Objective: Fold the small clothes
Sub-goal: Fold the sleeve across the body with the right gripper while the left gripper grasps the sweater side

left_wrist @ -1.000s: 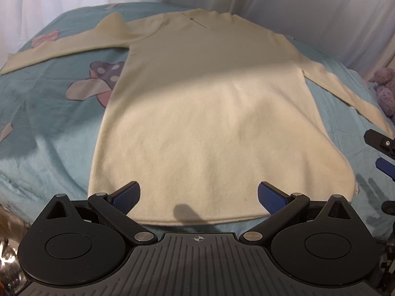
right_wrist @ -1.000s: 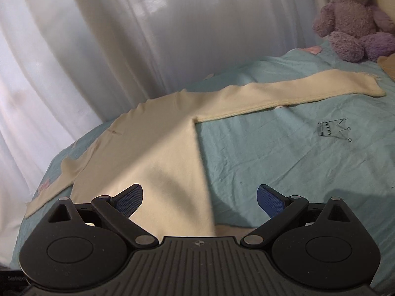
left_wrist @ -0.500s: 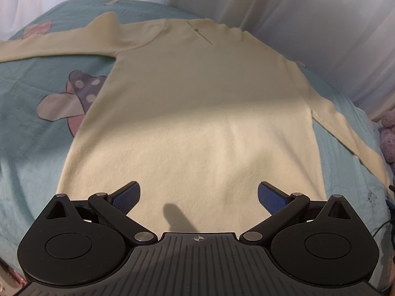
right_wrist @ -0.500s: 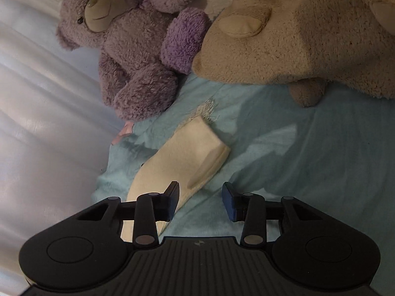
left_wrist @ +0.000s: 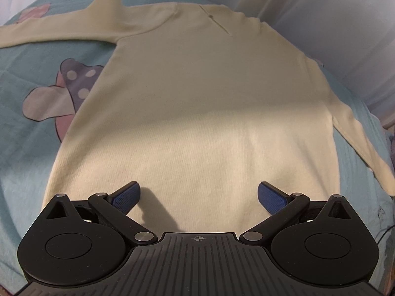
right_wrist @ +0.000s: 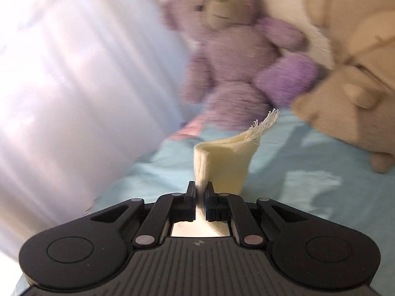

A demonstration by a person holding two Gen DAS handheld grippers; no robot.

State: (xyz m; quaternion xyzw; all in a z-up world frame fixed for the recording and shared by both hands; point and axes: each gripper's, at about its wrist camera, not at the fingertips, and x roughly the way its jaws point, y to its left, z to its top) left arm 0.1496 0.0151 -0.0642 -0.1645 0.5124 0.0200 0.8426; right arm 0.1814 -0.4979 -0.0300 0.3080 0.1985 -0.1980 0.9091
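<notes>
No readable text, labels, brands or numbers on anything in view

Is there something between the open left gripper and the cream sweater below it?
Nothing visible. The left gripper is open directly over the lower part of the cream sweater, which lies flat on the teal bedsheet, with only bare knit between its fingers.

The left wrist view is sharp but dim, with a brighter band laid across the lower half of the cream sweater (left_wrist: 197, 113) and a dark shadow cast near its hem. Fisheye bending is seen at the edges. The right wrist view is smeared by motion blur around the purple teddy bear (right_wrist: 237, 54); the curtain (right_wrist: 74, 74) is washed out by backlight.
</notes>
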